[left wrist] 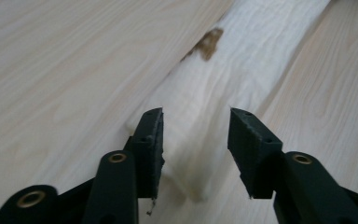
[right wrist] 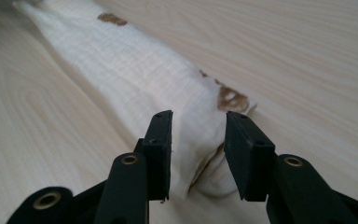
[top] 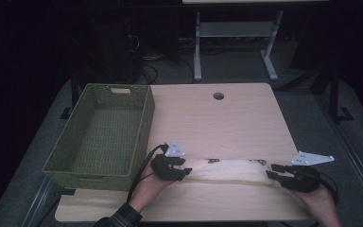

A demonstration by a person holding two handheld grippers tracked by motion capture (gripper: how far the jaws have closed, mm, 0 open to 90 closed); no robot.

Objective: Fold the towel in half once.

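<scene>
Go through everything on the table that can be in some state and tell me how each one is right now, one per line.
Cloth: folded into a long narrow strip, lying flat across the near part of the table.
Basket: upright, nothing in it.
Left hand-held gripper: jaws apart, the cloth's end between them.
Right hand-held gripper: jaws apart around the cloth's other end.

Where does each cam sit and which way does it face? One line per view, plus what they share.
High view: above the person's side, looking forward and down on the table, basket, both hands.
Left gripper view: rides the left gripper, along its jaws at the folded cloth.
Right gripper view: rides the right gripper, toward the cloth's other end.
Shared: the cloth and table.
</scene>
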